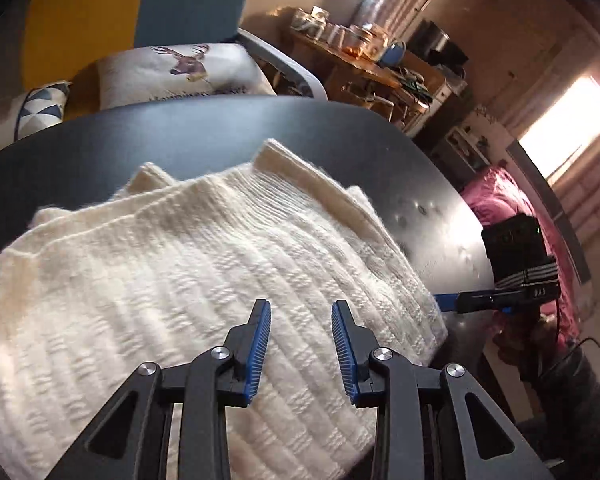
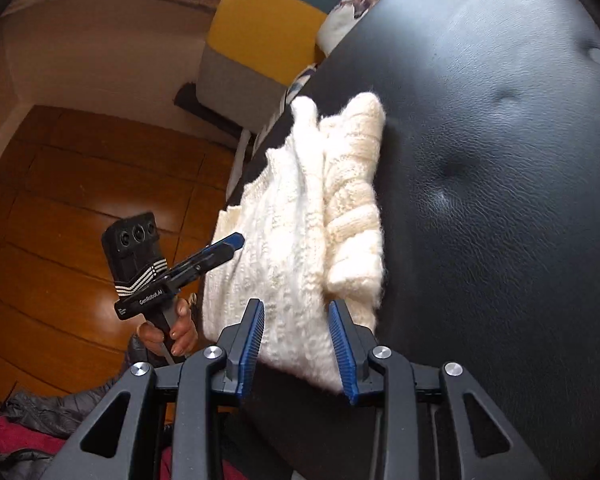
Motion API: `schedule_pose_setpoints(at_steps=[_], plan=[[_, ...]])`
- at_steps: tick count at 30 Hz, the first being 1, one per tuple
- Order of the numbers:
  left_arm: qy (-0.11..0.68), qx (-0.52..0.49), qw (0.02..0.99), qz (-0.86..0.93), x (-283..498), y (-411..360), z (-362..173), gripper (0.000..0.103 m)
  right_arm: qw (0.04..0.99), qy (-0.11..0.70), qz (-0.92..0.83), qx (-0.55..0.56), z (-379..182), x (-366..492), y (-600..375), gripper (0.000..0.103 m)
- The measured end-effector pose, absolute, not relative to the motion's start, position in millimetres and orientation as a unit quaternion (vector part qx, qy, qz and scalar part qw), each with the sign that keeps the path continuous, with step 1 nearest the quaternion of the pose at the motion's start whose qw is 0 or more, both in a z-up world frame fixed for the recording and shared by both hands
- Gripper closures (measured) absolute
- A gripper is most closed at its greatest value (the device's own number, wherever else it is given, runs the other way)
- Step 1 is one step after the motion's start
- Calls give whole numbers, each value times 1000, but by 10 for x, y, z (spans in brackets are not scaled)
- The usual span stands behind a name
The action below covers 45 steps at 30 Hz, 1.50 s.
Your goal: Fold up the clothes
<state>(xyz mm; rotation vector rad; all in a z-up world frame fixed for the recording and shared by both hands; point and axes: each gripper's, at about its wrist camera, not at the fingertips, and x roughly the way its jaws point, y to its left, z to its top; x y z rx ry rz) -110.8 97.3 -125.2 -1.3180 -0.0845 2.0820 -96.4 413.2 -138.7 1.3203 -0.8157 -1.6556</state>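
Cream knit sweater (image 1: 188, 280) folded on black padded ottoman (image 2: 500, 200). Soft, bulky, light; pinch at thick edge. Left hand-held gripper (image 1: 300, 340) and right hand-held gripper (image 2: 296, 340): both released, empty.

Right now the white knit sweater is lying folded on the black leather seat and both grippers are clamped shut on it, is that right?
Not quite. The white knit sweater does lie folded on the black leather seat, but neither gripper is clamped on it. The left wrist view shows the left gripper open, and the right wrist view shows the right gripper open.
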Motion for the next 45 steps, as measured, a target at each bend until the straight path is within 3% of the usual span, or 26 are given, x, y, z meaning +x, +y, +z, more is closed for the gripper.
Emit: schedule_pose_setpoints(at_steps=[5, 10, 12, 15, 21, 23, 25, 33, 34, 37, 42, 45], plan=[[-15, -512, 341, 788, -1144, 1131, -1351, 68, 477, -272, -610, 570, -1402, -1111, 3789, 68], [-10, -531, 366, 764, -988, 1120, -1385, 68, 544, -155, -514, 645, -1396, -901, 3372, 68], [9, -531, 377, 759, -857, 1151, -1371, 68, 541, -115, -494, 671, -1452, -790, 3283, 76], [10, -527, 378, 761, -856, 1198, -1257, 68, 539, -139, -499, 664, -1480, -767, 3316, 76], [-75, -547, 397, 733, -1414, 1475, -1095, 67, 537, -151, -553, 619, -1416, -599, 3443, 76], [-93, -563, 398, 719, -1639, 1650, -1074, 57, 536, -143, -564, 612, -1392, -553, 3445, 76], [-100, -579, 389, 709, -1855, 1826, -1070, 56, 533, -140, -568, 612, -1373, -546, 3438, 76], [-26, -683, 272, 677, -2267, 2294, -1417, 56, 531, -129, -581, 603, -1362, -529, 3323, 76], [-24, -690, 263, 673, -2247, 2324, -1460, 57, 532, -128, -582, 601, -1357, -526, 3316, 76], [-14, -684, 233, 692, -2224, 2335, -1469, 94, 534, -120, -589, 595, -1339, -510, 3283, 76], [-68, -616, 271, 736, -2118, 2278, -1197, 96, 552, -83, -591, 582, -1285, -410, 3203, 76], [-60, -633, 255, 728, -2137, 2352, -1418, 96, 553, -93, -589, 581, -1340, -455, 3222, 90]])
